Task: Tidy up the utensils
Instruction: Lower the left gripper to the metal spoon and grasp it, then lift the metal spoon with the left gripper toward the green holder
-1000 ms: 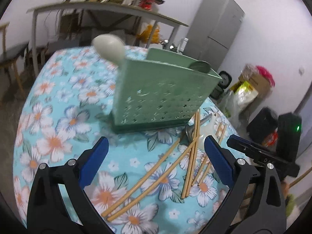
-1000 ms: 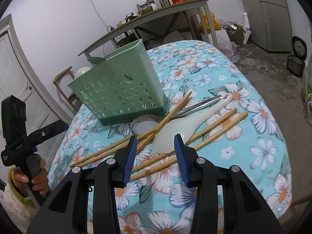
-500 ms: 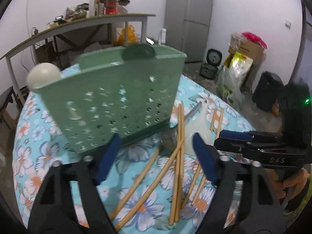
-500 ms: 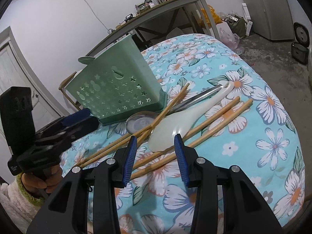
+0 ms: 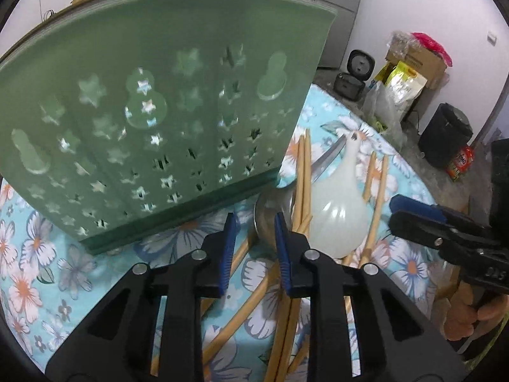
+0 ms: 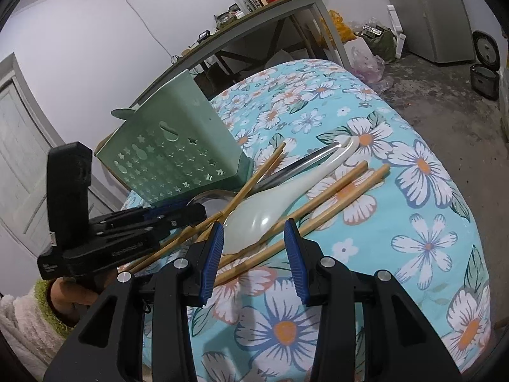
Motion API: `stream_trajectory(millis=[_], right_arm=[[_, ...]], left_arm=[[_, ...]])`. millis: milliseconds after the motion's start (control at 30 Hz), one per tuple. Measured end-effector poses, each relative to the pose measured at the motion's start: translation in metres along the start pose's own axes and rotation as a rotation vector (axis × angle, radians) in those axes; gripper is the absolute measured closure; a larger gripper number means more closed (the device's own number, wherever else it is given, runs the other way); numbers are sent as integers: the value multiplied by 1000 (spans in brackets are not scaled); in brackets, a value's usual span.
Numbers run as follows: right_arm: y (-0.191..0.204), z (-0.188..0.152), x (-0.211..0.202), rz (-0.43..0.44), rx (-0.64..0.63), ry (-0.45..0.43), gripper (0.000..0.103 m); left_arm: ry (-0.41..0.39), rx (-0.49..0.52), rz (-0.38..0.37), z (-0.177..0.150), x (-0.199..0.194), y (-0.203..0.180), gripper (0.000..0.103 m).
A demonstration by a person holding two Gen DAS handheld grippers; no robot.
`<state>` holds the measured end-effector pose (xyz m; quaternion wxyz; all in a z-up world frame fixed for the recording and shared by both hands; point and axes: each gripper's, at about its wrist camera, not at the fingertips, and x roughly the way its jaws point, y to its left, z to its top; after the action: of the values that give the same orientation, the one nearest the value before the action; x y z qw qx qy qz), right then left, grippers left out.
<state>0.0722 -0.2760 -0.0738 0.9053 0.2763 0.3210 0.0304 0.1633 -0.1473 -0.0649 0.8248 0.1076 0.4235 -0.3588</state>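
The left gripper (image 5: pixel 253 219) has swung in low and narrowed its jaws, empty, before the caddy (image 5: pixel 152 121) and steel spoon (image 5: pixel 270 210). The right gripper (image 6: pixel 253 232), half open, hovers over the white spoon (image 6: pixel 254 219) and chopsticks (image 6: pixel 334 191); nothing is sorted yet.

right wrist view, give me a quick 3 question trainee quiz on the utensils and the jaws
1. True or false: the white spoon stands inside the green holder.
2. Multiple choice: the metal spoon's bowl lies A) next to the base of the green holder, B) off the floral tablecloth, C) between the right gripper's jaws.
3. Fill in: the left gripper has its jaws part open, and between them there is ____.

Key
1. False; it lies flat on the tablecloth among the chopsticks.
2. A
3. nothing; no utensil is gripped.
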Motion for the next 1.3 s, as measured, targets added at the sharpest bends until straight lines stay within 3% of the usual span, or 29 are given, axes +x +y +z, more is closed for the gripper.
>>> stream_trajectory(millis=[367,767,967,1200,1300], right_arm=[[-1,0,-7,-3,7,-11,64],[18,-2,-9,-1,-31,3,64],[36,-5,-5,-63,-116,21,64],[23,-3,6,-21,-16,60,64],[23,-3,17,-43,4,92,64]], left_arm=[[-51,-1,32,-2,-12,-4,100],[-190,74,160,-17,-66,-4,102],[-251,88,203,-26,-97,3,102],[-291,67,219,-38,-124,16,102],[-299,56,222,-42,-132,23,102]])
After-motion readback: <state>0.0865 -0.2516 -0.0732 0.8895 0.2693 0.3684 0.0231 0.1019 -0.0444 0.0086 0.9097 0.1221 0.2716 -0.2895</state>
